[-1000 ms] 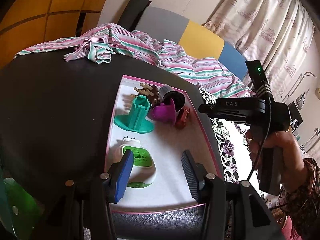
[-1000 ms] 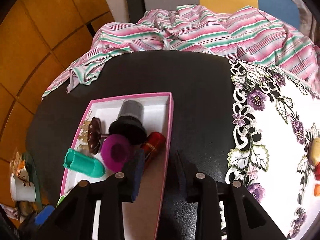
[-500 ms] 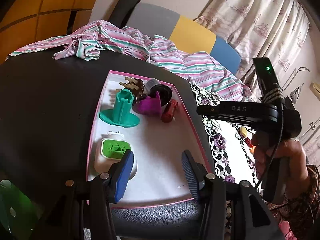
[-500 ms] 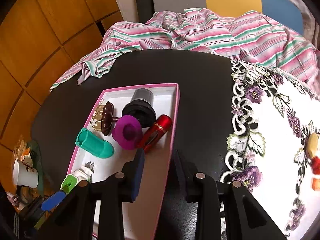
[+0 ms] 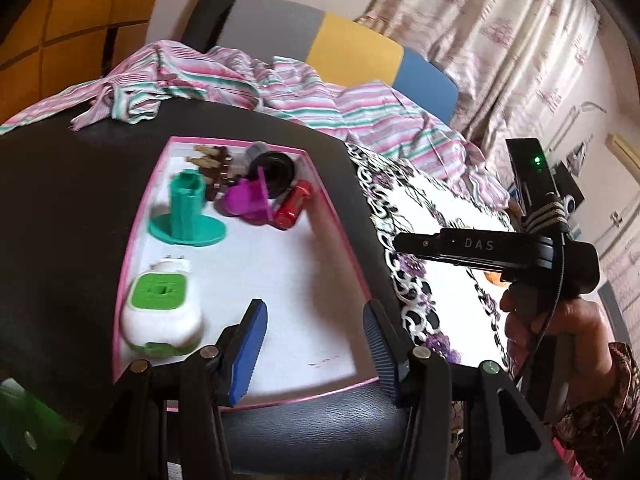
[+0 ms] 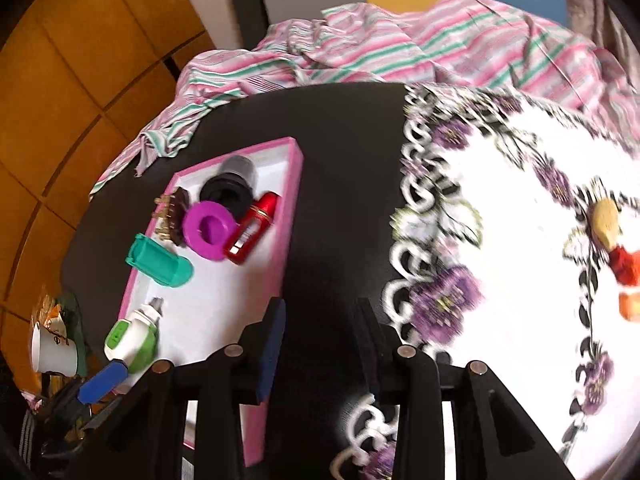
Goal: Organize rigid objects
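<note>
A pink-rimmed white tray [image 5: 344, 236] [image 6: 294, 184] lies on the black table. It holds a teal stand [image 5: 186, 216] [image 6: 160, 262], a purple funnel [image 5: 246, 202] [image 6: 208, 230], a black and grey cup [image 5: 276, 168] [image 6: 230, 192], a red tube [image 5: 292, 206] [image 6: 252, 232], a brown comb [image 5: 214, 164] [image 6: 172, 216] and a white and green plug device [image 5: 160, 312] [image 6: 130, 336]. My left gripper [image 5: 316, 344] is open and empty above the tray's near end. My right gripper [image 6: 320, 344] is open and empty over bare table right of the tray.
A white embroidered cloth [image 6: 520, 208] [image 5: 432, 216] covers the table's right side, with small yellow, red and orange objects [image 6: 614, 240] on it. A striped garment [image 5: 248, 80] [image 6: 400, 44] lies along the far edge. A paper cup [image 6: 52, 352] stands at the left.
My left gripper has drawn back and swung right, leaving the plug device at its left. My right gripper has lifted and swung right, away from the tray toward the embroidered cloth.
</note>
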Available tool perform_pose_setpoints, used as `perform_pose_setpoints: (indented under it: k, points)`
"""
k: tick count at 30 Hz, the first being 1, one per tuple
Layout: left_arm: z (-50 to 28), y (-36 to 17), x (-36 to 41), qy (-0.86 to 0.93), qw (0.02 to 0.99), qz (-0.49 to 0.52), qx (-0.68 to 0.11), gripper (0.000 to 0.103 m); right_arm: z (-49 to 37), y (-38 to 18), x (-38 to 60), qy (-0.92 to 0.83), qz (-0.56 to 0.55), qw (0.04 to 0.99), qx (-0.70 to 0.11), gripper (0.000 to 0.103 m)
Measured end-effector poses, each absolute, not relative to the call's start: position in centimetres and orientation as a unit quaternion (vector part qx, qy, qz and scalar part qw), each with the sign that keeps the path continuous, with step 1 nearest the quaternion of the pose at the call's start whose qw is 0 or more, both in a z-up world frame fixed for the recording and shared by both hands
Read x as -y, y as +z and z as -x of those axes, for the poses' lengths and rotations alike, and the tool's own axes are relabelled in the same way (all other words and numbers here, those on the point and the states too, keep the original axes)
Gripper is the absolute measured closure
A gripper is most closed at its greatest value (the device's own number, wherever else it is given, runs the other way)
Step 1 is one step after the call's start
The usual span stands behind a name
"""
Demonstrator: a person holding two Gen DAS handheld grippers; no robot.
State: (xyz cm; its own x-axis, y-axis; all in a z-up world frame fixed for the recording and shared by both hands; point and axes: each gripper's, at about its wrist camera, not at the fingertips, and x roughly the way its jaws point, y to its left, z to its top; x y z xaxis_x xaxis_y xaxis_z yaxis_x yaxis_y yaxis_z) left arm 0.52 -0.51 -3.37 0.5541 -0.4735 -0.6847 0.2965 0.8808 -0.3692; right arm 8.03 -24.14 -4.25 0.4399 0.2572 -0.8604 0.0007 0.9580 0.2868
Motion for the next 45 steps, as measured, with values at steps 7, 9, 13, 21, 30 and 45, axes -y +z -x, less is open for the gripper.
perform_pose_setpoints:
  k: [7, 9, 13, 21, 30, 45]
  points:
    - [-0.3, -3.0, 3.8, -0.243, 0.868, 0.073, -0.427, 0.053, -6.5, -5.1, 30.1, 0.029, -0.164, 0.833, -0.527, 0.066]
    - [-0.2, -2.9, 4.7, -0.252, 0.865, 0.066, -0.429, 0.053, -6.1, -5.1, 31.9, 0.011, -0.172, 0.832, -0.527, 0.066]
    - [0.3, -2.7, 7.0, -0.273, 0.858, 0.049, -0.433, 0.053, -5.4, -4.7, 37.2, -0.038, -0.191, 0.832, -0.519, 0.066]
    - [1.0, -2.9, 10.9, -0.304, 0.841, 0.021, -0.447, 0.052, -4.5, -3.7, 49.9, -0.166, -0.268, 0.820, -0.478, 0.058]
    - [1.0, -3.6, 12.6, -0.308, 0.832, 0.007, -0.462, 0.052, -5.2, -4.5, 57.0, -0.215, -0.291, 0.814, -0.455, 0.052]
    - [-0.4, -4.3, 15.2, -0.309, 0.823, 0.002, -0.476, 0.052, -8.8, -8.6, 53.5, -0.090, -0.259, 0.810, -0.518, 0.061]
